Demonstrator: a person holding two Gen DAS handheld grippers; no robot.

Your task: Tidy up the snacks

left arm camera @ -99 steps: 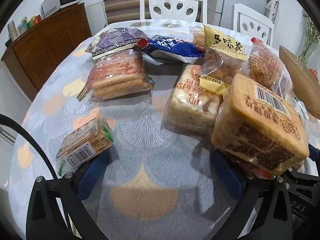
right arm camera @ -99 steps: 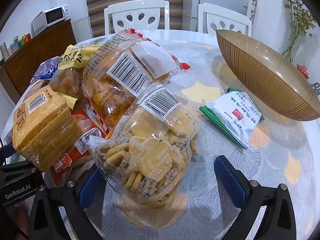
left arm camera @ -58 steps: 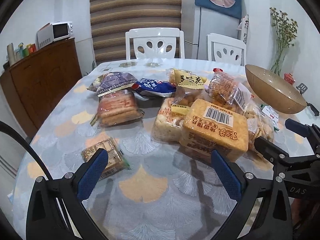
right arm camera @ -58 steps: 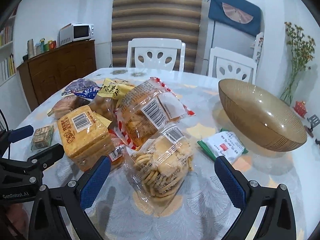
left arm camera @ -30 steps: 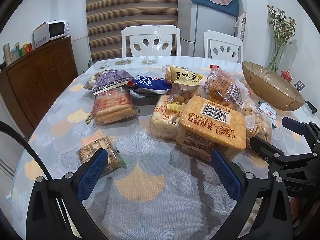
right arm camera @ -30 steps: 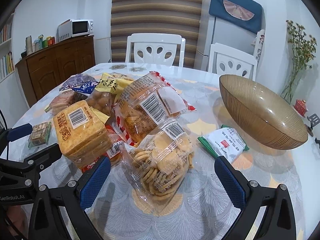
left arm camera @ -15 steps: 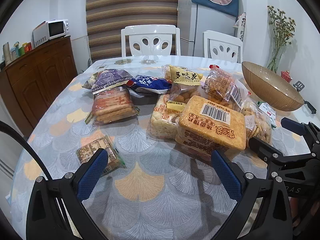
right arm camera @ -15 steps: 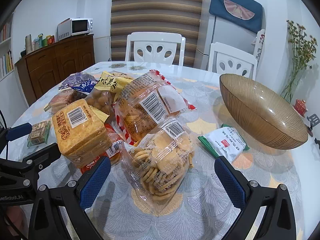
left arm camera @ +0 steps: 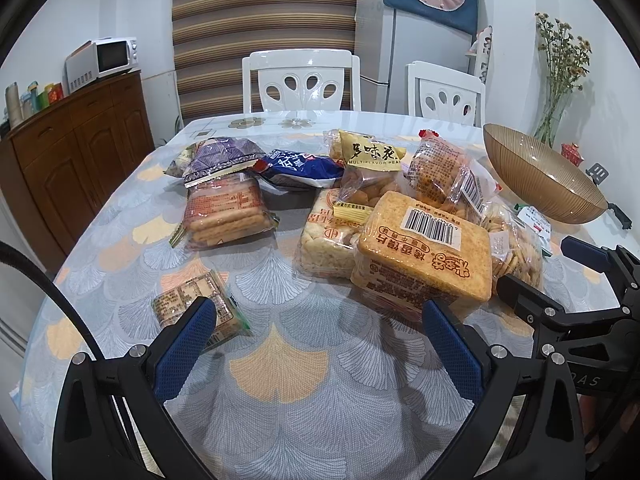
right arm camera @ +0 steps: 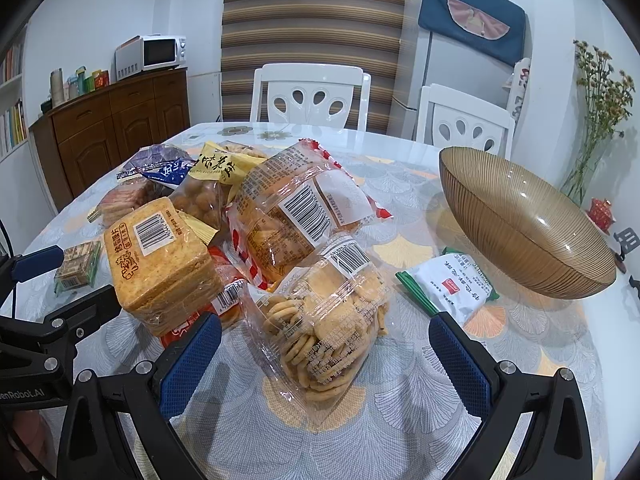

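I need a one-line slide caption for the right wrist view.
Open right tool faces a cracker bag beside a snack pile and brown bowl.

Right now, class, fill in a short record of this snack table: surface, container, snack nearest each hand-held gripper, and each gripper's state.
Surface: round table with fan-pattern cloth
Container: brown ribbed bowl, nothing visible inside
Near left hand-held gripper: small biscuit pack
Near right hand-held gripper: clear bag of round crackers
Beside bowl: white-and-green packet
Left state: open, holding nothing
Right state: open, holding nothing
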